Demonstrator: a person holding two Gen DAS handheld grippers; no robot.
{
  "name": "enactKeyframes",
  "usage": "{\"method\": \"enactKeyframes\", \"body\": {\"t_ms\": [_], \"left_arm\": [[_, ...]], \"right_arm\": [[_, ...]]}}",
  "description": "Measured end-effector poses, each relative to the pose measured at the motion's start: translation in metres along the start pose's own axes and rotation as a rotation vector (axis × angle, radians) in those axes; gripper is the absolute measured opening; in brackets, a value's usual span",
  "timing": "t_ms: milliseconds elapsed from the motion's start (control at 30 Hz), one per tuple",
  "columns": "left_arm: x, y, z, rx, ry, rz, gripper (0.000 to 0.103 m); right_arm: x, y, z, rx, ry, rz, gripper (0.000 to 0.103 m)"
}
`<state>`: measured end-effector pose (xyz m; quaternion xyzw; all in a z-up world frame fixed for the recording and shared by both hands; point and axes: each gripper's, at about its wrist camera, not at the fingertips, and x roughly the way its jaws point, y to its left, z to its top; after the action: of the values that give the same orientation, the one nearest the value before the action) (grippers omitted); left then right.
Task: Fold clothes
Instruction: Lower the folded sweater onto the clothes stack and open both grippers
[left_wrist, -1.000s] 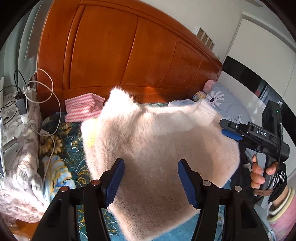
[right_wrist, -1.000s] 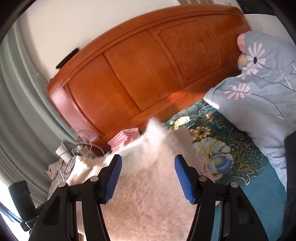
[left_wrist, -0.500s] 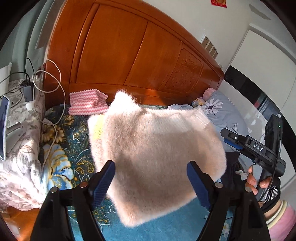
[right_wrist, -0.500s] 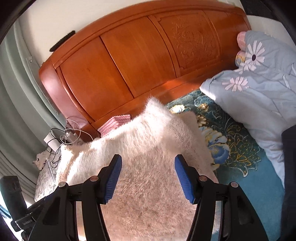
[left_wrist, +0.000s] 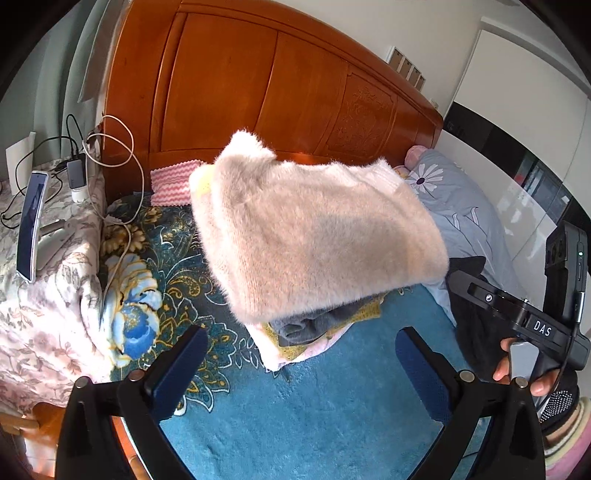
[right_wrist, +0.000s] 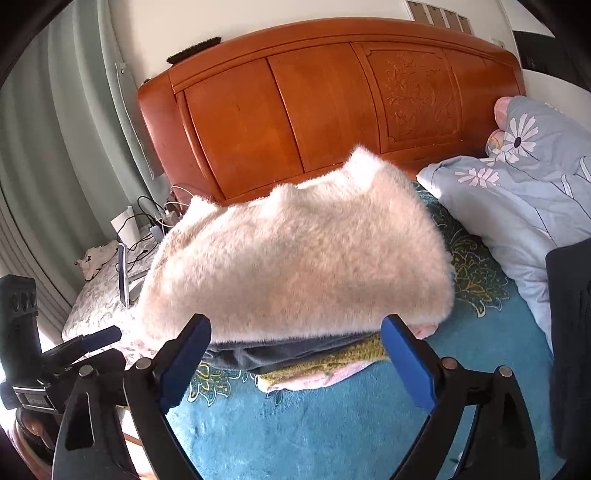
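Left of the fluffy cream sweater (left_wrist: 314, 236), a nightstand draped in floral cloth (left_wrist: 44, 288) is holding a propped phone (left_wrist: 32, 225) and a tangle of white charging cables (left_wrist: 122, 184), while a pink zigzag cloth (left_wrist: 173, 181) is lying just behind the sweater's left corner, against the wooden headboard (left_wrist: 258, 92). The sweater itself is sitting folded on top of a small pile of clothes (right_wrist: 295, 358), with a grey garment (left_wrist: 314, 325) and a yellow-green knit (right_wrist: 343, 356) peeking out beneath its front edge, all of it resting on the teal patterned bedspread (left_wrist: 295, 406). In front of the sweater, the left gripper (left_wrist: 301, 365) is hovering with its blue pads spread wide and nothing between them; the right gripper (right_wrist: 295, 362) is likewise gaping wide and empty, its tips flanking the pile's near edge without touching it. Right of the sweater, a pale blue daisy-print pillow (right_wrist: 524, 177) is leaning near the headboard, and the person's right hand (left_wrist: 524, 369) is gripping the black handle.
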<state>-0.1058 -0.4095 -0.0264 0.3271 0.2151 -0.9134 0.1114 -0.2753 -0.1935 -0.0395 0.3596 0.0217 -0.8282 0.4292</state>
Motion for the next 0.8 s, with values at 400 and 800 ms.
{"method": "enactKeyframes", "body": {"t_ms": [400, 800], "left_arm": [[0.028, 0.009, -0.023, 0.009, 0.0, 0.061, 0.103], [0.038, 0.019, -0.032, -0.016, -0.008, 0.077, 0.103]], "right_arm": [[0.024, 0.015, -0.036, -0.007, -0.002, -0.152, 0.103], [0.047, 0.023, -0.053, -0.031, 0.023, -0.205, 0.103]]}}
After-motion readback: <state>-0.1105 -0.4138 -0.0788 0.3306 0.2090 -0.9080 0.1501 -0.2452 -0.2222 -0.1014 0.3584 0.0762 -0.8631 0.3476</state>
